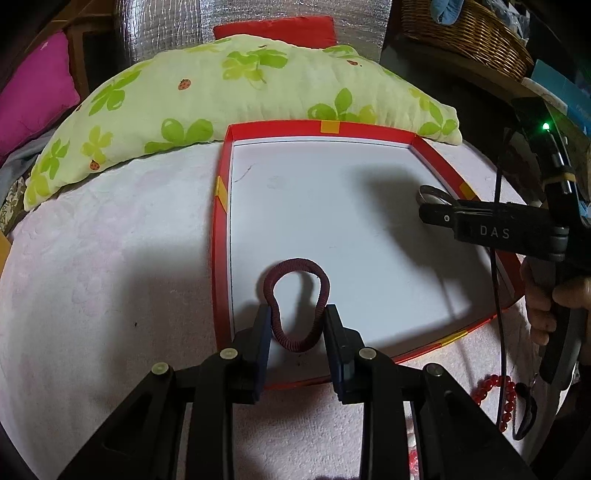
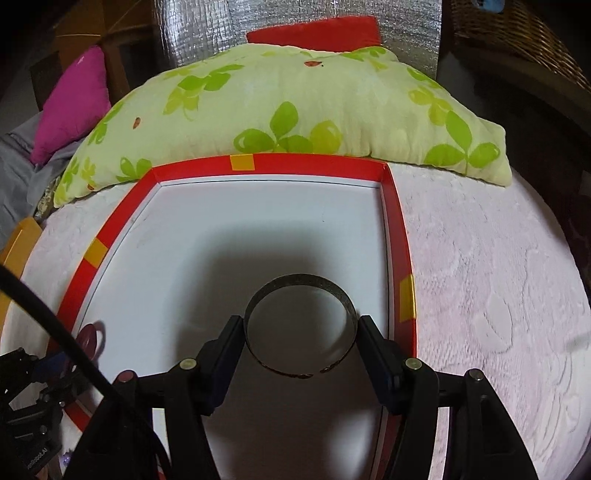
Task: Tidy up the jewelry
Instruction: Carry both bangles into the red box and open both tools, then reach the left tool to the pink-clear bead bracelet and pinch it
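Observation:
A shallow red-rimmed box (image 1: pixel 221 236) with a white floor lies on the pale pink bedspread. My left gripper (image 1: pixel 297 328) is shut on a dark maroon hair tie (image 1: pixel 297 273), squeezed into a loop over the box's near left part. In the right wrist view my right gripper (image 2: pixel 301 345) is shut on a dark metal bangle (image 2: pixel 301 288), held over the box (image 2: pixel 400 236) near its right wall. The right gripper (image 1: pixel 436 214) with the bangle (image 1: pixel 432 194) also shows at the right of the left wrist view. The hair tie (image 2: pixel 90 336) shows at the lower left of the right wrist view.
A green clover-print pillow (image 1: pixel 221 96) lies behind the box, with a red cushion (image 1: pixel 273 27) and a pink one (image 1: pixel 33 92) beyond. A red bead bracelet (image 1: pixel 496 391) and a dark strap (image 1: pixel 526 410) lie on the bedspread right of the box. A wicker basket (image 1: pixel 465 37) stands at the back right.

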Tool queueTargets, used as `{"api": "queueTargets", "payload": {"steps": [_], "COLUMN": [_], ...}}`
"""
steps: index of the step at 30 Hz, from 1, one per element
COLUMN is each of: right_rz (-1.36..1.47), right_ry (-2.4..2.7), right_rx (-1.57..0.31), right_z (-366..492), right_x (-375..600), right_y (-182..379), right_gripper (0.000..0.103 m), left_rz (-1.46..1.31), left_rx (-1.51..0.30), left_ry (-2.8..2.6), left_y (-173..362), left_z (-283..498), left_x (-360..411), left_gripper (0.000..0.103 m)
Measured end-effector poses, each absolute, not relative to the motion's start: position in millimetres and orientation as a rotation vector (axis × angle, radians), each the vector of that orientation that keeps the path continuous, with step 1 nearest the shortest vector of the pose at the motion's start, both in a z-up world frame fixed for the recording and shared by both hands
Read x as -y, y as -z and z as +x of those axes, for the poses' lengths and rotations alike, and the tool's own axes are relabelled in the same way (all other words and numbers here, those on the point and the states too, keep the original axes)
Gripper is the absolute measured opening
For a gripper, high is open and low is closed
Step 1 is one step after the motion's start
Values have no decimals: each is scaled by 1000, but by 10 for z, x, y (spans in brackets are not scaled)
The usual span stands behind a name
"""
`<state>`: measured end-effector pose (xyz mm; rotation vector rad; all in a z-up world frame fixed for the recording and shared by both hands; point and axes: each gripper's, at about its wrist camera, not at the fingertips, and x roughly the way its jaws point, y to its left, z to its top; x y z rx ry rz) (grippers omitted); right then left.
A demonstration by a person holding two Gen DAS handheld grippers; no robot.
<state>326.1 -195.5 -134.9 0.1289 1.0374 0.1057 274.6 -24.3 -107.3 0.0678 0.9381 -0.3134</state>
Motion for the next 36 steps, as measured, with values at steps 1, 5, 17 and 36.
{"api": "queueTargets", "payload": {"steps": [1, 5, 17, 36], "right_rz": [124, 137, 382, 404], "right_ry": [-112, -113, -148, -282], "right_rx": [-1043, -1045, -959, -980], "right_z": [3263, 3199, 2587, 1126], "right_x": [1952, 1972, 2317, 2328], "right_y": [1342, 1287, 876, 867], "right_gripper": [66, 69, 69, 64], "left_rz": [70, 57, 90, 81], "left_rx": [-937, -941, -858, -874], "left_ry": [319, 328, 353, 445], "left_y": [1070, 1040, 754, 847], "left_z": [2744, 2726, 2261, 1444], "left_x": [251, 218, 40, -55], "left_gripper": [32, 39, 46, 46]}}
